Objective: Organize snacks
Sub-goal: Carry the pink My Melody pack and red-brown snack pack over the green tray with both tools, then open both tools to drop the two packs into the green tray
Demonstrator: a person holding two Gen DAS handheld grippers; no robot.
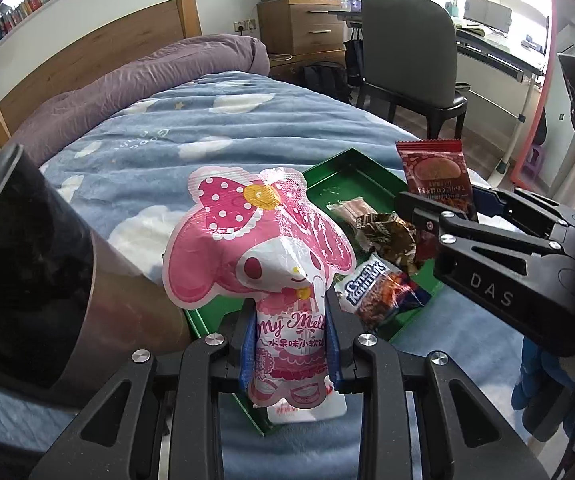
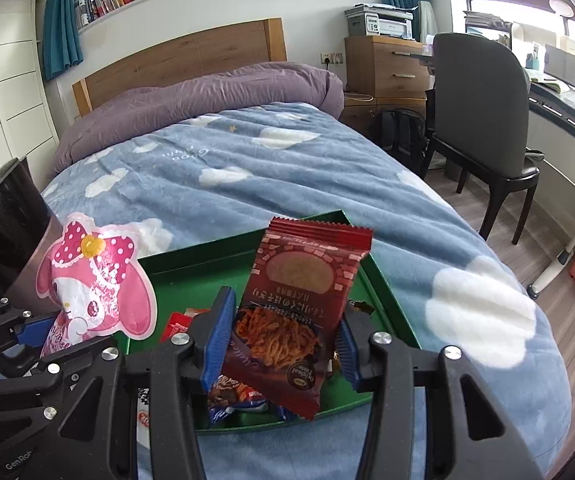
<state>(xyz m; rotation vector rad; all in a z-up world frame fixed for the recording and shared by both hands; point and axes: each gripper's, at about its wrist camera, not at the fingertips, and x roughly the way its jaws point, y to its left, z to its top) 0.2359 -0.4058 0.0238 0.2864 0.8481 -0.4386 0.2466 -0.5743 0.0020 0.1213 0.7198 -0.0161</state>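
Observation:
My left gripper (image 1: 289, 344) is shut on a pink My Melody candy bag (image 1: 263, 240) and holds it upright over the near left part of a green tray (image 1: 347, 168) on the bed. The bag also shows in the right wrist view (image 2: 95, 280). My right gripper (image 2: 283, 340) is shut on a dark red snack packet (image 2: 299, 300) and holds it above the tray (image 2: 191, 268); the packet shows at the right of the left wrist view (image 1: 435, 168). In the tray lie a blue and white snack pack (image 1: 375, 292), a brown wrapper (image 1: 387, 232) and a small clear packet (image 1: 351, 208).
The tray sits on a blue cloud-print blanket (image 2: 287, 160) with a purple duvet (image 2: 207, 96) behind. A dark cylinder (image 1: 27, 264) stands close at the left. A dark chair (image 2: 483, 120), a desk and a wooden drawer unit (image 2: 387, 64) are at the right.

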